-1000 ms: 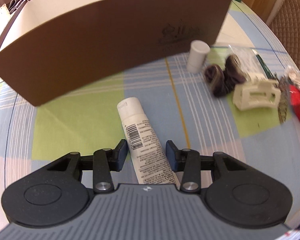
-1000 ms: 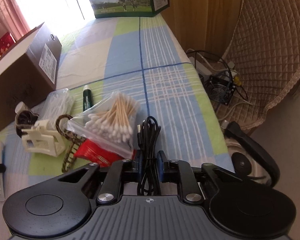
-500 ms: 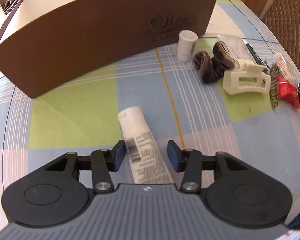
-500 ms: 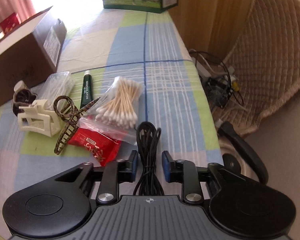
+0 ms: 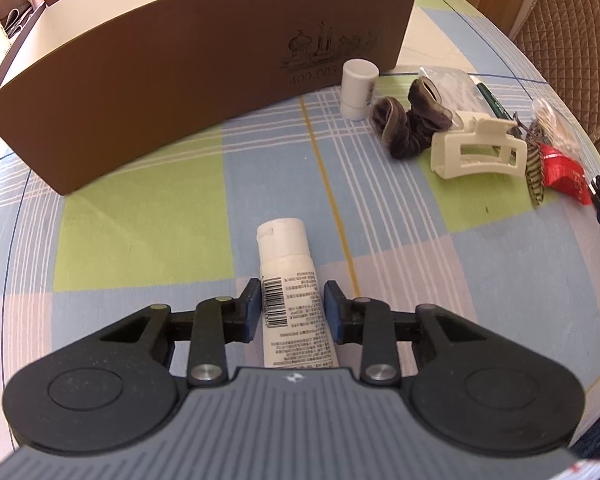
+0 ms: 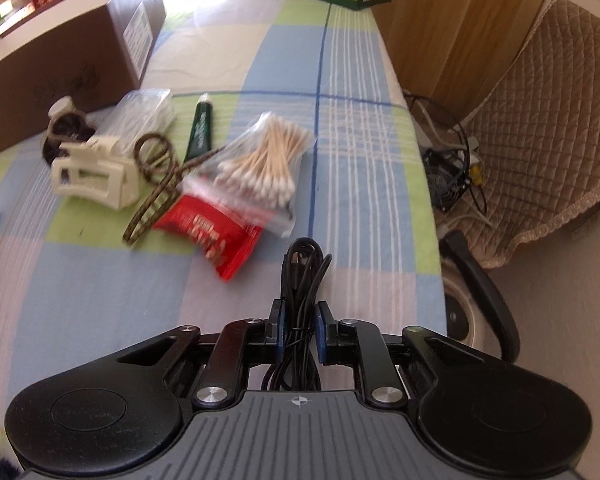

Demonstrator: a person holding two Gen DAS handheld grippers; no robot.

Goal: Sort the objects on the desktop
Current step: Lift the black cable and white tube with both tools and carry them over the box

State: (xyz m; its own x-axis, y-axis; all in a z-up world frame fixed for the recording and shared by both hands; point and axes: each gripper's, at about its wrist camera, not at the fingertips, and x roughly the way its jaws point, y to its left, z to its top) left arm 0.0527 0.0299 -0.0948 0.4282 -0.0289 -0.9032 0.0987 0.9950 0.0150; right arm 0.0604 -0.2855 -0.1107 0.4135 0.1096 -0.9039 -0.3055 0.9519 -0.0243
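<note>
Left gripper is closing around the white tube, which lies on the checked tablecloth with its cap pointing at the brown box on the far side. The left pad looks about on it, the right one shows a sliver of gap, so I'd let the squeeze finish before lifting, and grip the firm part near the cap so it doesn't squish out.

Right gripper is clamped shut on the coiled black cable, near the table's right edge. Lift that slowly, loose loops could snag the red packet.

The left view shows the box's front and the small white bottle. Only the right view shows the cotton swabs, the green tube and the chair.
</note>
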